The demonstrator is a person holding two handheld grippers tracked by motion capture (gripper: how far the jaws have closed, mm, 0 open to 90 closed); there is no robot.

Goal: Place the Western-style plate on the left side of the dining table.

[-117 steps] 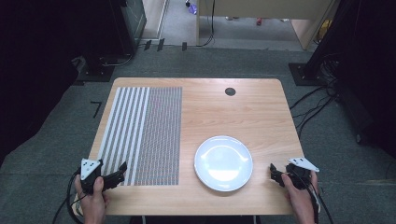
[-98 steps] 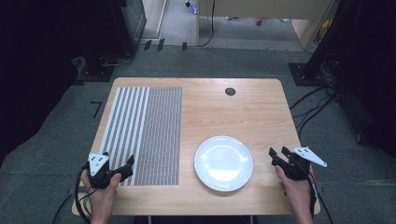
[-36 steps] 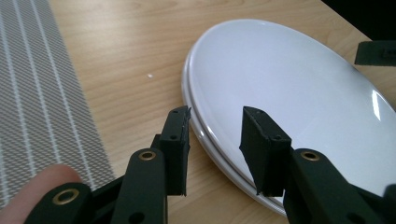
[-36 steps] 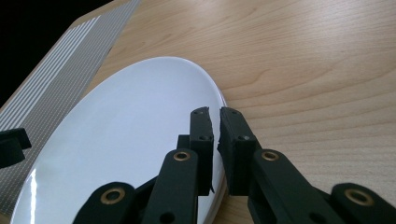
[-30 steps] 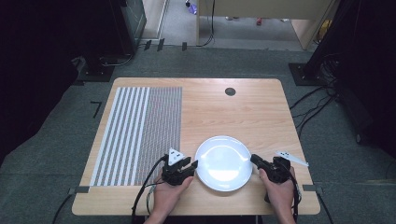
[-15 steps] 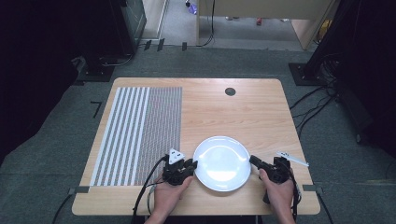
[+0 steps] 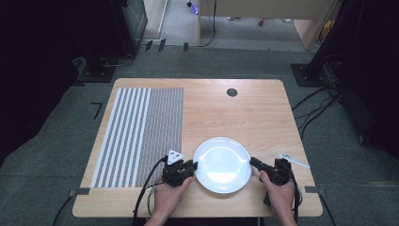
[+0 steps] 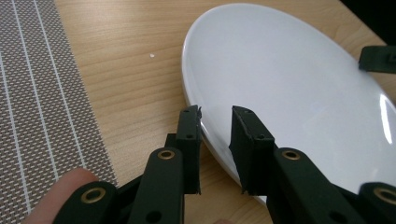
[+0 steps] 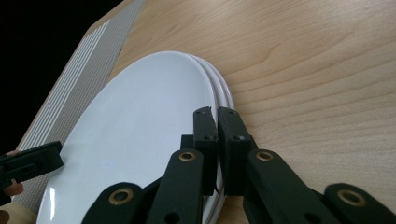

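Now, plate: a white plate [image 7: 222, 164] lies flat near the front edge of the wooden table [image 7: 244, 113], just right of the striped mat [image 7: 141, 129].
Left gripper [image 7: 188, 167]: at the plate's left rim; in the left gripper view [image 8: 215, 122] its jaws have just been closing and straddle the rim with a small gap, so whether they pinch it I cannot tell.
Right gripper [image 7: 253, 162]: at the right rim; in the right gripper view [image 9: 217, 122] its jaws are nearly together, clamped on the rim.
Step in hand: likely lifting the plate by both sides.
Doing it well: seat both grips firmly, then raise both hands level and together.
Right gripper view adds: layered rims [image 9: 223, 88], suggesting stacked plates, which the high view hides.
High view adds: both grippers set opposite each other.
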